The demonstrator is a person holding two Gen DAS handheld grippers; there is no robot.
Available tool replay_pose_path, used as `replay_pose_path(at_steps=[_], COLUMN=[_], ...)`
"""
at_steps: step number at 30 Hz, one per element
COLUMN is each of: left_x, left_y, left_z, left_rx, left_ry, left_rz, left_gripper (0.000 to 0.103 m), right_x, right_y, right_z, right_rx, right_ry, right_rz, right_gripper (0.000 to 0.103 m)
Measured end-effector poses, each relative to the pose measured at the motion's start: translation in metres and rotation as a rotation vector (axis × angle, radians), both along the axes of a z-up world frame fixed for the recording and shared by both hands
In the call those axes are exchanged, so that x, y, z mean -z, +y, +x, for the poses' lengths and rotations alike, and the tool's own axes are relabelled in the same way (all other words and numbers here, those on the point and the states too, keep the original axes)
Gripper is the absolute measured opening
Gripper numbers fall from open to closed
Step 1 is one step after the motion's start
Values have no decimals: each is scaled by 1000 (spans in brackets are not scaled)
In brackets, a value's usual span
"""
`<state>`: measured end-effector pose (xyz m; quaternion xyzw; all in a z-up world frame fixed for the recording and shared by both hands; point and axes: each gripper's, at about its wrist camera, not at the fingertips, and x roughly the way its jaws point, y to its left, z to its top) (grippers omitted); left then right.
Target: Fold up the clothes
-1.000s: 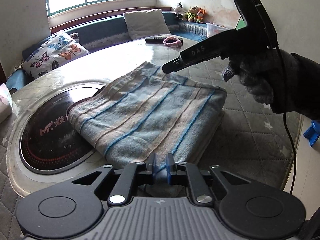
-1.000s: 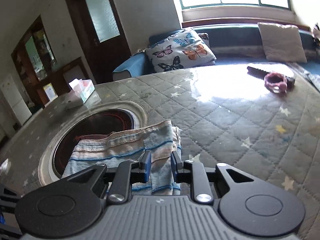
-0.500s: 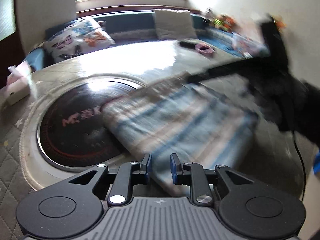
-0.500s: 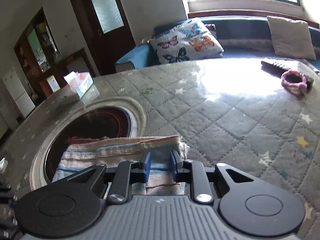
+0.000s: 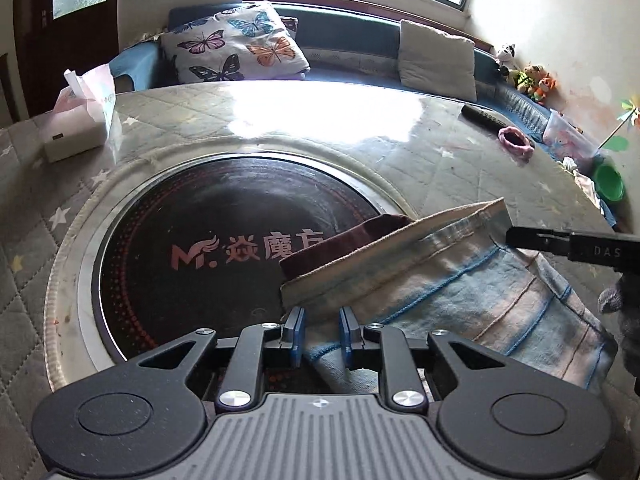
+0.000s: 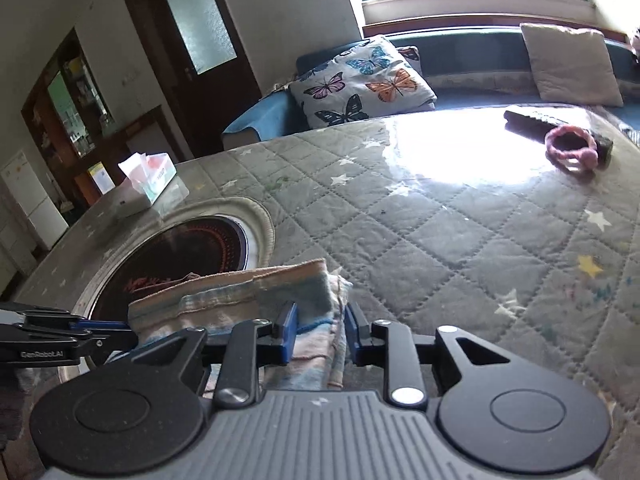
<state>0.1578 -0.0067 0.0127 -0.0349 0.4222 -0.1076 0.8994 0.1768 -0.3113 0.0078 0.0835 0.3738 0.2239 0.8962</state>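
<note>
On the table, far left: tissue box (image 5: pixel 76 136), soft paper sticking up.
Table (image 5: pixel 460 168): round, quilted star-print cover under a glossy sheet.
Hotplate (image 5: pixel 208 256): round black glass disc, set into the centre.
Left gripper (image 5: pixel 320 332): blue pads narrowly apart, towel corner between them; contact unclear.
Towel (image 5: pixel 460 292): striped terry cloth, folded, half over the hotplate.
Right gripper (image 6: pixel 318 330): jaws opening, bunched towel corner between them.
Scrunchie (image 5: pixel 516 146): fuzzy pink ring, far right.

Black tongs (image 5: pixel 320 336), blue pads, grey glove (image 5: pixel 624 312).
</note>
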Motion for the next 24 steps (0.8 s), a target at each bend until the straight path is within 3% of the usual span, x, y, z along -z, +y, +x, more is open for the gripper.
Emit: replay_pose_path(at_steps=[8, 10, 13, 15, 24], left_x=[-6, -4, -3, -2, -2], left_y=[17, 19, 20, 20, 24], left_z=[-10, -11, -11, -13, -35], left_rx=[-49, -55, -52, -44, -51], left_ry=[23, 43, 63, 67, 79], left_rz=[-91, -122, -152, -160, -179], left_gripper=[29, 29, 29, 34, 35], right_x=[12, 12, 13, 13, 10], right_y=[-7, -7, -7, -9, -19], right_z=[4, 4, 2, -2, -42], right_rx=[-3, -8, -15, -18, -6], right_ry=[66, 77, 92, 106, 109], right_rz=[91, 109, 128, 146, 148], right_gripper=[33, 32, 21, 18, 22])
